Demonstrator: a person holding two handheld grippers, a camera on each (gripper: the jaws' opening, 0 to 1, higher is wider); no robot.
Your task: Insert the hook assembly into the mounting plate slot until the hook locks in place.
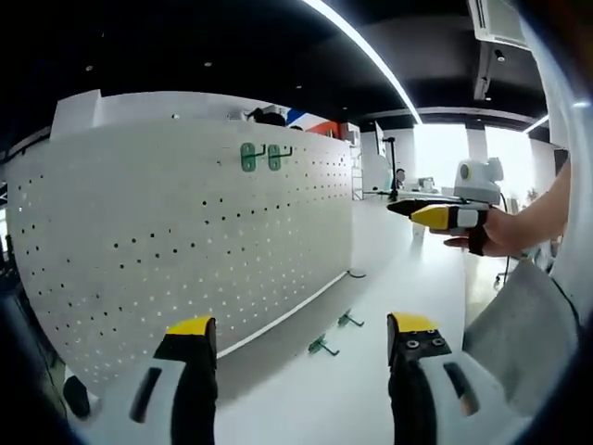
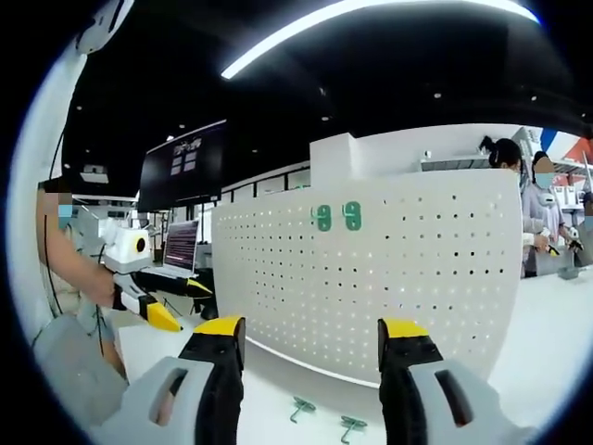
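You have one white perforated pegboard panel (image 2: 389, 278), two green plastic hooks (image 2: 322, 218) (image 2: 352, 215) mounted on its upper part, and two loose green metal hooks (image 2: 301, 409) (image 2: 351, 427) on the white tabletop (image 2: 547, 343) just below it.

- A laptop (image 2: 180, 247) sat open left of the white table (image 2: 547, 352).
- A dark screen (image 2: 183, 167) hung above the laptop.
- Two people (image 2: 528, 209) stood behind the table's right end.

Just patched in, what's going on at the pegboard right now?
A person holds a gripper in each hand, facing a white pegboard. Two green hooks already hang near its top. Two more green hooks lie on the table at its foot. The left gripper and right gripper are both open and empty.
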